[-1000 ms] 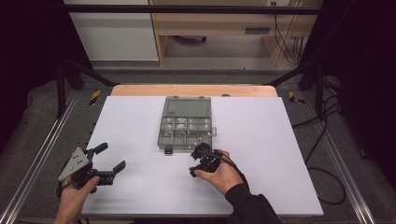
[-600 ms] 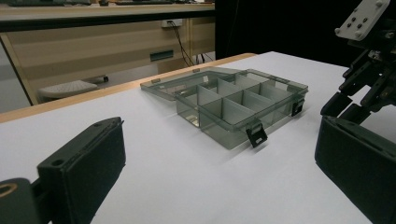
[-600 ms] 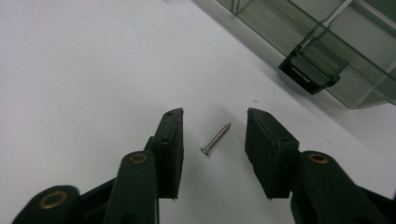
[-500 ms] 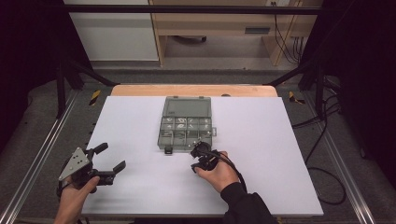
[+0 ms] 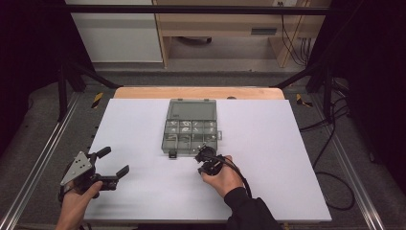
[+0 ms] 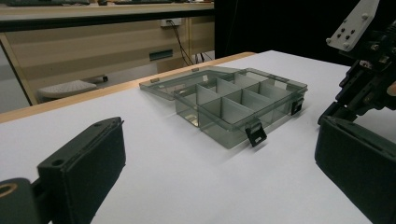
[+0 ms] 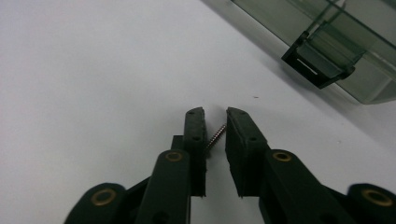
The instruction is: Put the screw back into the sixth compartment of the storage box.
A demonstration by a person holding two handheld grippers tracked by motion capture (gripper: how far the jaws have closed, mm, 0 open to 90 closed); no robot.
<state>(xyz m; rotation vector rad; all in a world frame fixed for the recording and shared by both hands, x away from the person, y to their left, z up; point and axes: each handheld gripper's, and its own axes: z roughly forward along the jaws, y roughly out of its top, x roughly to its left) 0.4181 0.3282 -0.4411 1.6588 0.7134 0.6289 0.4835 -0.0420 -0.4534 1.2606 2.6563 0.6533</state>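
Nearest to me, my left gripper (image 5: 109, 166) rests low at the near left corner of the white table (image 5: 287, 158), its two jaws spread wide with nothing between them. My right gripper (image 5: 205, 155) is farther in, near the middle of the table and just in front of the box, its nose tipped down at the surface. In the right gripper view, its jaws stand a narrow gap apart with one small screw (image 7: 215, 136) lying slanted between them (the thread is plain, but I cannot tell whether either pad presses it), so I cannot say the screw is gripped. Just beyond sits one grey see-through box (image 5: 190, 128), its lid (image 5: 192, 108) thrown open flat toward the far side. I count two black latches (image 6: 256, 135) hanging on its near wall. Dividers split it into rows of small compartments, several holding little metal bits too small to count. Beyond the table's far wooden edge (image 5: 198, 92) stands one wooden bench (image 5: 225, 33).
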